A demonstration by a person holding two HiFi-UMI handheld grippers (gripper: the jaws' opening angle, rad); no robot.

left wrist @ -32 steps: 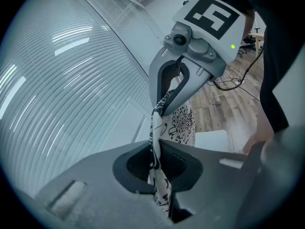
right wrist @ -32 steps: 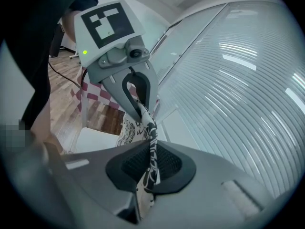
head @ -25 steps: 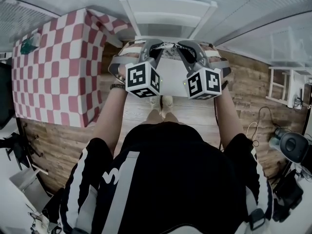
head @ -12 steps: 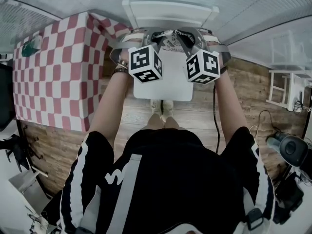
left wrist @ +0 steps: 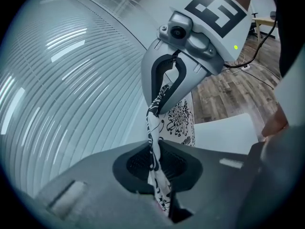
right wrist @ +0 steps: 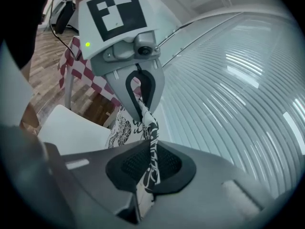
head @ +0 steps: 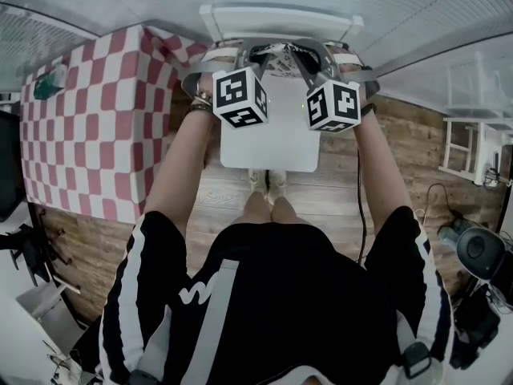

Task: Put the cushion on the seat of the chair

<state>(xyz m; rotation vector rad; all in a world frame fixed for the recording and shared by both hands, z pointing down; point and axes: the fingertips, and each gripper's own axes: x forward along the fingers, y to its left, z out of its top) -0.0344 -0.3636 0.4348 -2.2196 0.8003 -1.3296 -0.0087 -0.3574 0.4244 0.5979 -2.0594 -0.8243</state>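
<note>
In the head view the black-and-white flowered cushion (head: 276, 54) hangs between my two grippers over the back part of the white chair seat (head: 268, 139), just in front of the chair's backrest (head: 280, 21). My left gripper (head: 255, 54) is shut on one edge of the cushion, my right gripper (head: 298, 54) on the opposite edge. In the left gripper view the cushion's fabric (left wrist: 153, 128) runs pinched between my jaws (left wrist: 156, 168) to the other gripper, with the seat (left wrist: 224, 130) below. The right gripper view shows the same fabric (right wrist: 148, 128) clamped in its jaws (right wrist: 147, 168).
A table with a red-and-white checked cloth (head: 88, 111) stands close at the chair's left. At the right are a small white table (head: 469, 139), cables and dark equipment (head: 481, 251) on the wooden floor. A curved ribbed wall lies behind the chair.
Both grippers have carried the cushion forward together, from over the seat's front toward the backrest. The jaws have stayed shut on it.
</note>
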